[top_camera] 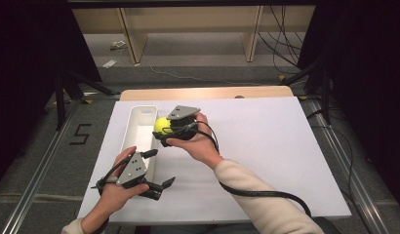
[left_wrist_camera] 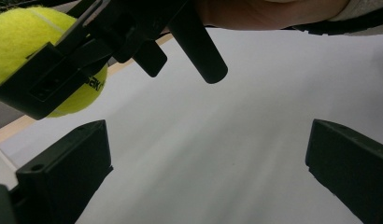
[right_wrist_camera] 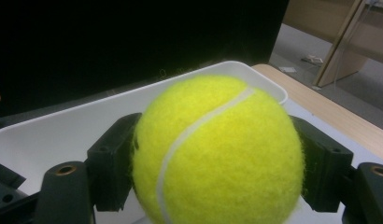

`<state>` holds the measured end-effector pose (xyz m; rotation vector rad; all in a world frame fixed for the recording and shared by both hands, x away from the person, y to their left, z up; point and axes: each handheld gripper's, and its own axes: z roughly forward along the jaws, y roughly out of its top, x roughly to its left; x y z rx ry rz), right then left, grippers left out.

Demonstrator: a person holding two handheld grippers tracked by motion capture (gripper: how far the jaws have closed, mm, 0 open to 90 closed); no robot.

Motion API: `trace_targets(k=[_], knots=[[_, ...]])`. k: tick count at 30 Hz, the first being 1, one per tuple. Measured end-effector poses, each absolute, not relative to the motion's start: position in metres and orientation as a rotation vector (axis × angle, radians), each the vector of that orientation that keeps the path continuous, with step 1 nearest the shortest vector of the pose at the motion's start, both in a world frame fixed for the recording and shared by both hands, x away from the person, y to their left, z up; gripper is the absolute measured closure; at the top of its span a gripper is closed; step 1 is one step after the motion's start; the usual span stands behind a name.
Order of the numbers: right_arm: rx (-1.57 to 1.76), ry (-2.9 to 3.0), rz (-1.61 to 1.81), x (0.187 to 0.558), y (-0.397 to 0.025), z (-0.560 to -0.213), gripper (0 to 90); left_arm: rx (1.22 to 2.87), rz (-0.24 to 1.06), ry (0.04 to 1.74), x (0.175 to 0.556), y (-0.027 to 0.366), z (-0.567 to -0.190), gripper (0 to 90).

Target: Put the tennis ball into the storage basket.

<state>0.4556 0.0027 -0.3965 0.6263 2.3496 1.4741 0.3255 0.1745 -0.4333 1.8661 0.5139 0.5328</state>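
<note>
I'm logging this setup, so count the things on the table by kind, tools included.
Tennis ball: 1, yellow, clamped in the right tool
White tray: 1
Tools: 2, the right one and the open left tool
Total: 4

- Left gripper point(top_camera: 159, 168): black jaws, a grey three-cornered plate on top, a black cable.
- Right gripper point(top_camera: 161, 132): the same build, with a thick black cable trailing off.
- Cream sleeve point(top_camera: 256, 195) on the right arm.
</note>
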Motion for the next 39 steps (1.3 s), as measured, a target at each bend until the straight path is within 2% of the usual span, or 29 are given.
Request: trace_targets(k=[39], knots=[[0.596, 2.359, 1.464, 0.4592, 0.0124, -0.3923, 26.1, 1.869, 0.532, 0.516, 0.3253, 0.1745, -0.4335, 0.0]])
